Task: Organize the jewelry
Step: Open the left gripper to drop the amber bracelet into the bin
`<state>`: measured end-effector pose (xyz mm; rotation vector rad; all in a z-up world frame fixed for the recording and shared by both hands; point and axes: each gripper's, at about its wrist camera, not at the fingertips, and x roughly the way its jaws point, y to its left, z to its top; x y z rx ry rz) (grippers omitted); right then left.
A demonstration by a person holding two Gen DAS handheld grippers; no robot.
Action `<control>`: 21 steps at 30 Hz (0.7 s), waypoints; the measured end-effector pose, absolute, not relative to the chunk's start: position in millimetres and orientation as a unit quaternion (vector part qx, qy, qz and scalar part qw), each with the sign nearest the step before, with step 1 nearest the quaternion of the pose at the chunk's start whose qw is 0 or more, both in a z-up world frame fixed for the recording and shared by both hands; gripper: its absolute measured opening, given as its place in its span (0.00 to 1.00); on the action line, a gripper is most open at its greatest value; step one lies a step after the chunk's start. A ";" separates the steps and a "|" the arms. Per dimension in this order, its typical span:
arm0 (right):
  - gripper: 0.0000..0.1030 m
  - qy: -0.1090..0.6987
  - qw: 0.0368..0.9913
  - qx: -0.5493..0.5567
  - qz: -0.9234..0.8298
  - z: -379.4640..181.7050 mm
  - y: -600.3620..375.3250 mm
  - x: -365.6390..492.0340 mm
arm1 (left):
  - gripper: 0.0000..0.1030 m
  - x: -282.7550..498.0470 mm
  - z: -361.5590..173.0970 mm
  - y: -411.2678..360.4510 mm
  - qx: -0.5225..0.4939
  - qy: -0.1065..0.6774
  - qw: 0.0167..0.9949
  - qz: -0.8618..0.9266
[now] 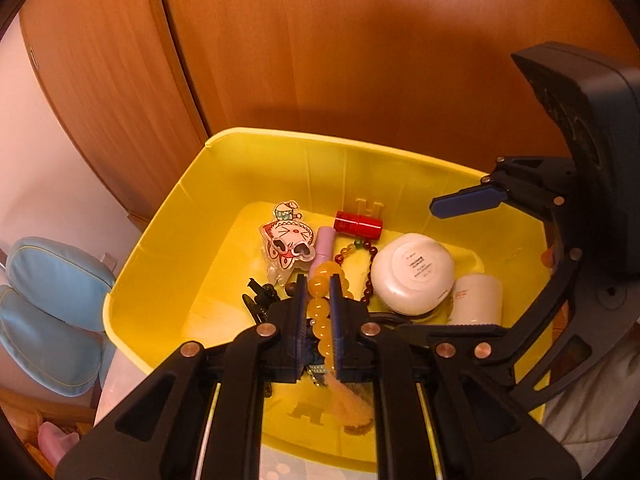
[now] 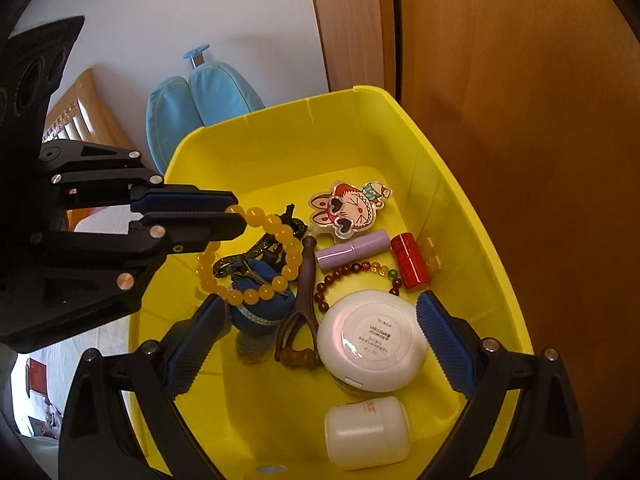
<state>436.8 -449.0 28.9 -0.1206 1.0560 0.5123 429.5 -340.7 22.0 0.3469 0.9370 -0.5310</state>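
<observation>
A yellow plastic bin (image 1: 256, 184) (image 2: 460, 216) holds the jewelry and small items. My left gripper (image 1: 319, 280) (image 2: 236, 216) is shut on a yellow-amber bead bracelet (image 1: 320, 316) (image 2: 280, 236), which hangs from it above the bin floor. My right gripper (image 2: 320, 308) (image 1: 434, 204) is open and empty, low inside the bin over a white round compact (image 2: 372, 340) (image 1: 412, 276). A dark red bead bracelet (image 2: 352, 272) (image 1: 366, 280) lies on the bin floor beside the compact.
Also in the bin: a cartoon rabbit charm (image 2: 348, 208), lilac tube (image 2: 352, 252), red cylinder (image 2: 410, 260), brown wooden tool (image 2: 304, 296), blue pouch (image 2: 260, 304), black hair clip (image 1: 260, 296), white jar (image 2: 368, 436). Wooden cabinet (image 2: 520, 80) behind; blue cushion (image 2: 200, 104) at left.
</observation>
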 end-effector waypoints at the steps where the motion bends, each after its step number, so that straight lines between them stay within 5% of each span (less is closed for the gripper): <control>1: 0.94 0.503 0.829 -0.063 0.238 25.8 -447.3 439.1 | 0.11 435.9 16.8 -340.5 0.162 0.449 0.842 -0.252; 17: 0.94 0.530 0.817 -0.050 0.221 14.9 -447.7 458.5 | 0.13 478.6 -15.2 -335.6 0.159 0.488 0.821 -0.250; 18: 0.94 0.529 0.818 -0.049 0.221 15.7 -448.0 458.3 | 0.16 476.9 -14.5 -337.1 0.166 0.487 0.821 -0.249; 20: 0.94 0.529 0.819 -0.053 0.216 17.0 -448.6 457.3 | 0.46 473.7 -13.8 -338.6 0.174 0.484 0.823 -0.242; 21: 0.94 0.529 0.819 -0.054 0.217 17.7 -449.4 456.4 | 0.51 472.1 -12.0 -337.7 0.176 0.481 0.826 -0.234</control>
